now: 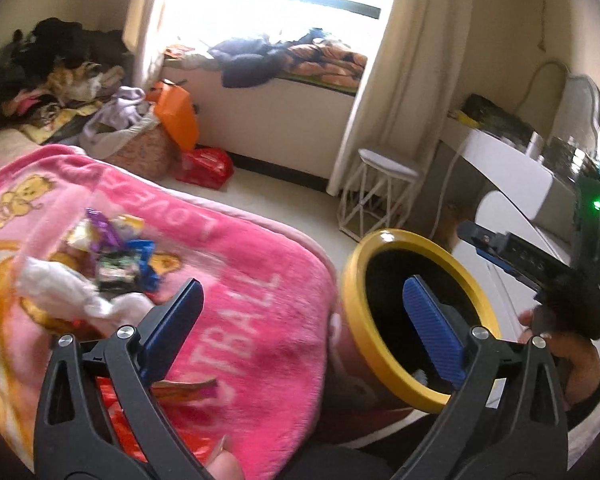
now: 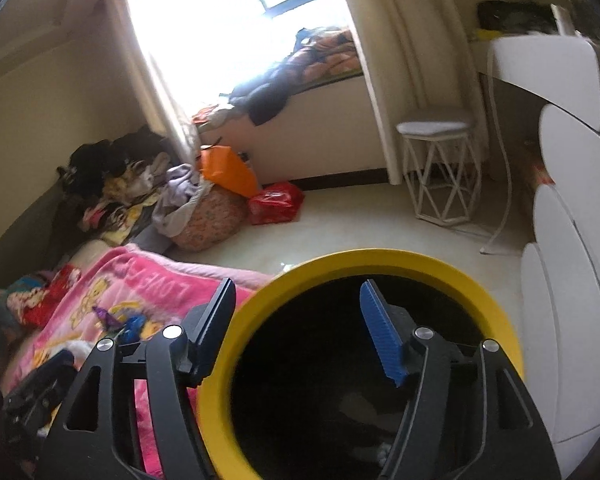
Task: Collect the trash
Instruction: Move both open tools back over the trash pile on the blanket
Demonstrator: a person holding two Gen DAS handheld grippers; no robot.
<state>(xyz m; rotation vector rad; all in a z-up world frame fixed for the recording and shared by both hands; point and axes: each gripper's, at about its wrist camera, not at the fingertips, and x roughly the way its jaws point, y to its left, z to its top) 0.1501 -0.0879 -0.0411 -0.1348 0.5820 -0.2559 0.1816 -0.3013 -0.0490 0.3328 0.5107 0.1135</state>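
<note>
A round bin with a yellow rim (image 1: 384, 240) (image 2: 380, 258) stands on the floor against the bed, its inside dark, with a pale scrap at the bottom. On the pink blanket (image 1: 260, 264) lies a heap of trash (image 1: 112, 256): purple and blue wrappers and white tissue. It is small in the right wrist view as the wrappers (image 2: 118, 320). My left gripper (image 1: 304, 282) is open wide with nothing between its pads, one finger over the blanket and one over the bin's mouth. My right gripper (image 2: 298, 284) is open and empty, astride the bin's near rim.
An orange-brown wrapper (image 1: 188, 386) and red foil (image 1: 114, 412) lie under the left finger. A white wire stool (image 1: 384, 184), a red bag (image 1: 204, 168), an orange bag (image 1: 178, 116) and a full laundry basket (image 1: 140, 148) stand on the floor. White furniture (image 2: 568, 280) lines the right.
</note>
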